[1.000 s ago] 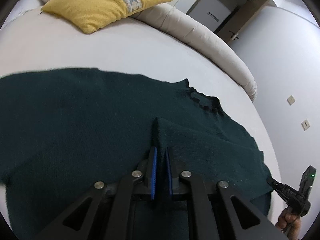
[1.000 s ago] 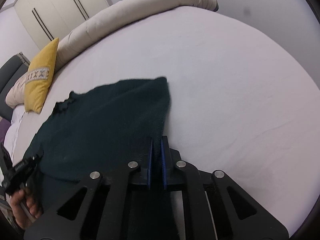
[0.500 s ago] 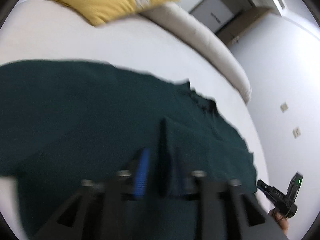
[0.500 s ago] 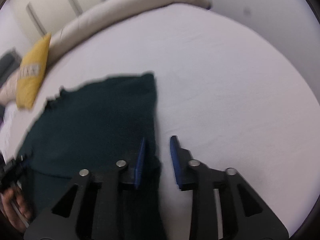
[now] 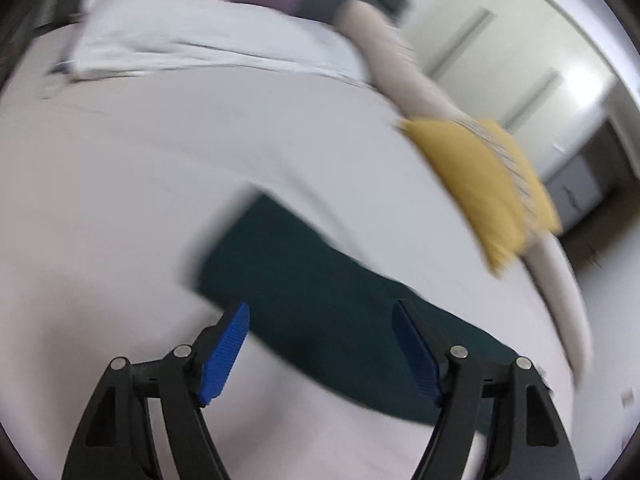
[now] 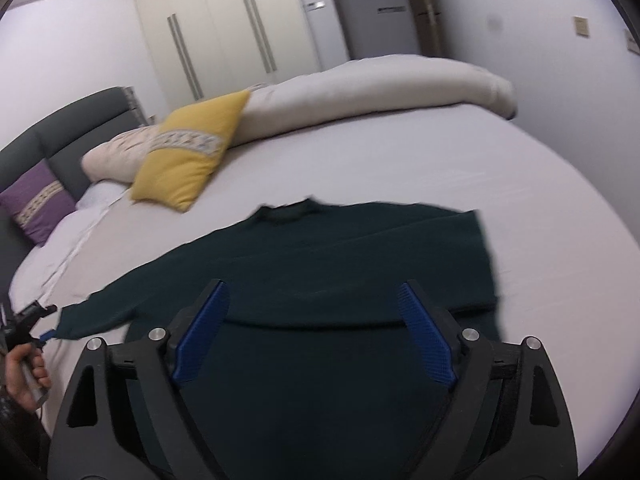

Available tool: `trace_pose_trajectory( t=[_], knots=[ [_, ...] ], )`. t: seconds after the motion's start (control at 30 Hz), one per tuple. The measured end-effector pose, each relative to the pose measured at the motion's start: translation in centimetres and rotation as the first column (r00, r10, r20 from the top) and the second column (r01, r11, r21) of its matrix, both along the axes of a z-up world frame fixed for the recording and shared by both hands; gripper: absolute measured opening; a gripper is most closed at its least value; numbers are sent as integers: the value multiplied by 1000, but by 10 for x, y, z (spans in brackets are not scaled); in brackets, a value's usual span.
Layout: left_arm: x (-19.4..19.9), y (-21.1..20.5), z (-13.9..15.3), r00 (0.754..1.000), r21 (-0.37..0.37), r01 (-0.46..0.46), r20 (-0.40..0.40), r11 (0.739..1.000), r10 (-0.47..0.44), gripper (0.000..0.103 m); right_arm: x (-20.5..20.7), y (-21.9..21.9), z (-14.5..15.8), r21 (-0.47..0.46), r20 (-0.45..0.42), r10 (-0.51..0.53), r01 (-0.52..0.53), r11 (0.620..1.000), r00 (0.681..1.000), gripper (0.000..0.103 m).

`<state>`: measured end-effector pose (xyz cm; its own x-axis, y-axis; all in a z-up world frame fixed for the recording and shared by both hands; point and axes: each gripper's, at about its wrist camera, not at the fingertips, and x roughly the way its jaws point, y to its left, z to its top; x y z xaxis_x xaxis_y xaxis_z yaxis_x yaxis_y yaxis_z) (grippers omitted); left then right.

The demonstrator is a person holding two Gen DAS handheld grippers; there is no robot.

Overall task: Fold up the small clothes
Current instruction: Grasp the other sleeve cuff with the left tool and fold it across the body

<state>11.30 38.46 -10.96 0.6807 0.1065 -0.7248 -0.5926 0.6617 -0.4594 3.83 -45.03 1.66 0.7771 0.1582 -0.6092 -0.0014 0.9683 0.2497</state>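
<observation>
A dark green sweater lies flat on the white bed, collar away from me, its right sleeve folded over the body. My right gripper is open and empty above the sweater's lower body. My left gripper is open and empty, and the left sleeve stretches across the sheet in front of it. In the right wrist view the left gripper is at the far left, beside that sleeve's cuff. The left wrist view is blurred.
A yellow cushion and a rolled beige duvet lie along the bed's far side. A purple cushion leans on the grey headboard. White folded bedding lies at the head of the bed. Wardrobes stand behind.
Both grippers opened and let go of the sweater, then drew back. The left gripper swung left toward the spread sleeve; the right one rose and now looks over the whole sweater.
</observation>
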Motion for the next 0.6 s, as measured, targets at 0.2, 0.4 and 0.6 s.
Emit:
trace_pose_trajectory(
  t=[0.2, 0.4, 0.6],
  knots=[
    [19, 26, -24, 997, -6, 2, -80, 1000, -3, 81, 2, 52, 3, 12, -45, 62, -62, 998, 997, 86],
    [37, 13, -21, 991, -56, 99, -88, 994, -104, 10, -12, 63, 11, -9, 4, 25, -25, 1000, 1000, 86],
    [40, -57, 44, 970, -20, 238, 64, 971, -236, 8, -18, 32, 8, 30, -3, 1, -1, 1000, 1000, 86]
  ],
)
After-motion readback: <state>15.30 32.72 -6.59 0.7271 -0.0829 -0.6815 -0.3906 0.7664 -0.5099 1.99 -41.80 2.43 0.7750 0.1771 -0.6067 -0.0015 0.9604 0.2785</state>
